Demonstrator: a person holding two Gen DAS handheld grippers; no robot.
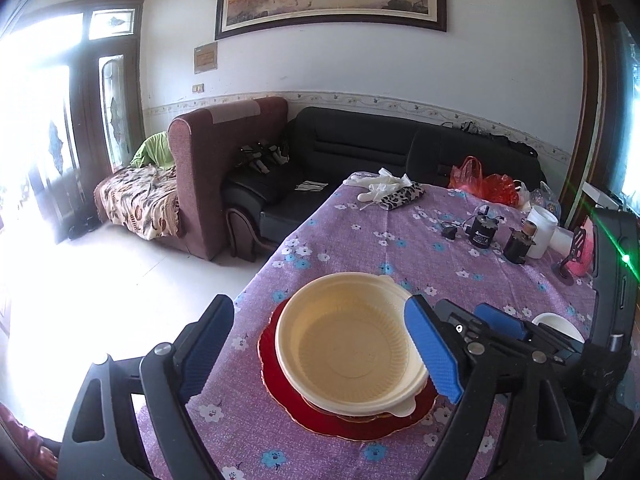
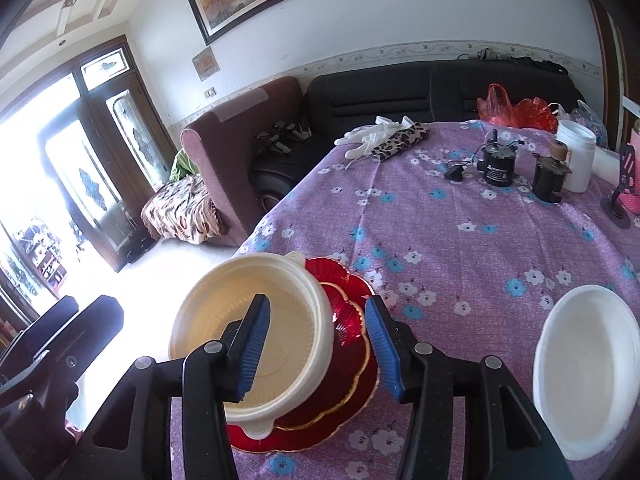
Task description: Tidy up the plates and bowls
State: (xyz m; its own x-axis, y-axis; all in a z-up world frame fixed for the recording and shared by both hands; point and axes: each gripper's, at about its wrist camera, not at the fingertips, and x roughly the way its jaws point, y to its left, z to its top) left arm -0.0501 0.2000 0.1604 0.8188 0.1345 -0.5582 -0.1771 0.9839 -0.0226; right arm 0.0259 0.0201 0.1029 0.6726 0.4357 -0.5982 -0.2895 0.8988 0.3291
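blue pads on the right gripper [image 2: 318, 344] are standing apart, jaws spread, nothing between them under pressure. its left pad is hanging over the inside of the cream bowl [image 2: 256, 320], its right pad over the red plates [image 2: 348, 320], so the bowl's near-right rim is lying in the gap; whether either pad is touching the rim cannot be told. the bowl is sitting on the plates, tilted and shifted toward the table's left edge, not centred on the stack.

the left gripper [image 1: 320, 348] is also spread wide, straddling the same bowl [image 1: 348, 344] from the near side, its left pad hanging past the table edge and gripping nothing.

judgement: the right gripper is the nearer tool to the rim and is lined up across it, so the next move is turning on closing there or backing off.

the white bowl [image 2: 584, 372] is lying empty on the cloth [image 2: 440, 232], well to the right of the right gripper and apart from the stack. it is the piece not yet stacked, and the right gripper is on its side.

farther back, motors [image 2: 498, 166] and a white jar [image 2: 576, 156] are standing clear of the work.
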